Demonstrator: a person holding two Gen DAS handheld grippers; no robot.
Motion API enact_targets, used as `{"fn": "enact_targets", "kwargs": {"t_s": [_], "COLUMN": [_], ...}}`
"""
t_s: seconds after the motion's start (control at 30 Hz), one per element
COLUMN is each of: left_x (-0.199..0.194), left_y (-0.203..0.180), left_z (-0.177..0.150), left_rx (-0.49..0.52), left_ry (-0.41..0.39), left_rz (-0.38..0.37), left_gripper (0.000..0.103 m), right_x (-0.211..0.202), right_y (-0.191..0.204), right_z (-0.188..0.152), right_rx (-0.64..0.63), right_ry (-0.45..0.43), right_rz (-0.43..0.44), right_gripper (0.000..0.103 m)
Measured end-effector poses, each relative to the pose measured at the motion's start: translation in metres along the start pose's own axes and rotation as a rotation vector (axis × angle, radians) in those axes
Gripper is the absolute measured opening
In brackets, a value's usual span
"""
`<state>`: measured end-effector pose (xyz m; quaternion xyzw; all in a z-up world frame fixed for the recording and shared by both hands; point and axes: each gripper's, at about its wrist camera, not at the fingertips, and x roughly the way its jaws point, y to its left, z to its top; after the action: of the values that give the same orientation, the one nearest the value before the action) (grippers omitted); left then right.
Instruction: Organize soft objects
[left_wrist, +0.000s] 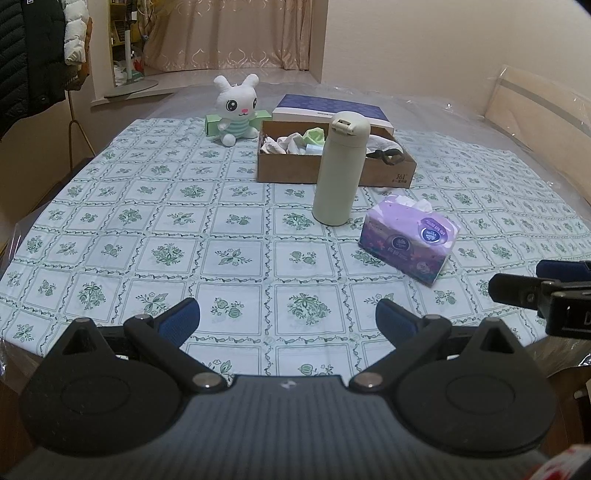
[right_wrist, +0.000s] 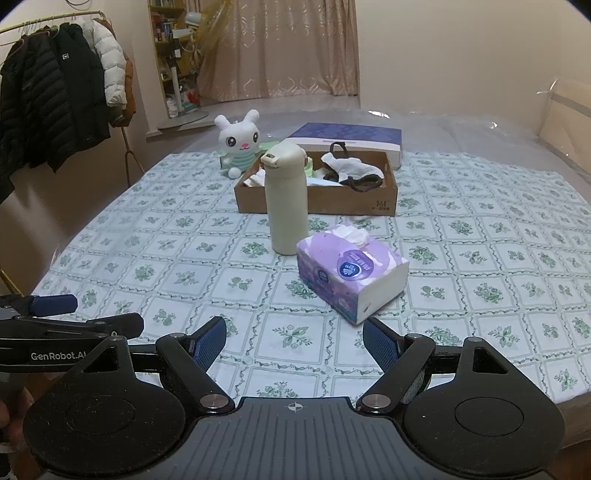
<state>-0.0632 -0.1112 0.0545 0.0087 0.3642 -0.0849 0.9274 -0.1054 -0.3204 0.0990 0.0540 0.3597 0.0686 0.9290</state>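
Observation:
A white plush rabbit (left_wrist: 237, 110) (right_wrist: 240, 142) sits at the far side of the table, left of a cardboard box (left_wrist: 288, 168) (right_wrist: 317, 201) holding socks and cloths. A purple soft tissue pack (left_wrist: 408, 238) (right_wrist: 351, 271) lies nearer, right of a cream bottle (left_wrist: 340, 170) (right_wrist: 286, 199). My left gripper (left_wrist: 288, 317) is open and empty above the near table edge. My right gripper (right_wrist: 294, 338) is open and empty, just short of the tissue pack. Each gripper shows at the edge of the other's view, the right one (left_wrist: 517, 291) and the left one (right_wrist: 74, 314).
A blue and white flat box (left_wrist: 332, 110) (right_wrist: 351, 138) lies behind the cardboard box. A green carton (left_wrist: 214, 123) is behind the rabbit. Coats (right_wrist: 55, 96) hang on a rack at left. The table has a green-patterned cloth (left_wrist: 147, 221) (right_wrist: 166, 258).

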Motion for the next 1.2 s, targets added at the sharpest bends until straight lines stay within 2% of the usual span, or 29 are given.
{"fn": "enact_targets", "kwargs": {"t_s": [1.2], "left_x": [-0.0001], "left_y": [0.0007], "left_z": [0.0026], "left_rx": [-0.007], "left_ry": [-0.003], "left_rz": [0.002], "left_gripper": [0.101], "right_x": [0.0011], "right_y": [0.0014], "right_z": [0.0008], "right_rx": [-0.005], "right_ry": [-0.005], "right_rz": [-0.006], "right_gripper": [0.081]}}
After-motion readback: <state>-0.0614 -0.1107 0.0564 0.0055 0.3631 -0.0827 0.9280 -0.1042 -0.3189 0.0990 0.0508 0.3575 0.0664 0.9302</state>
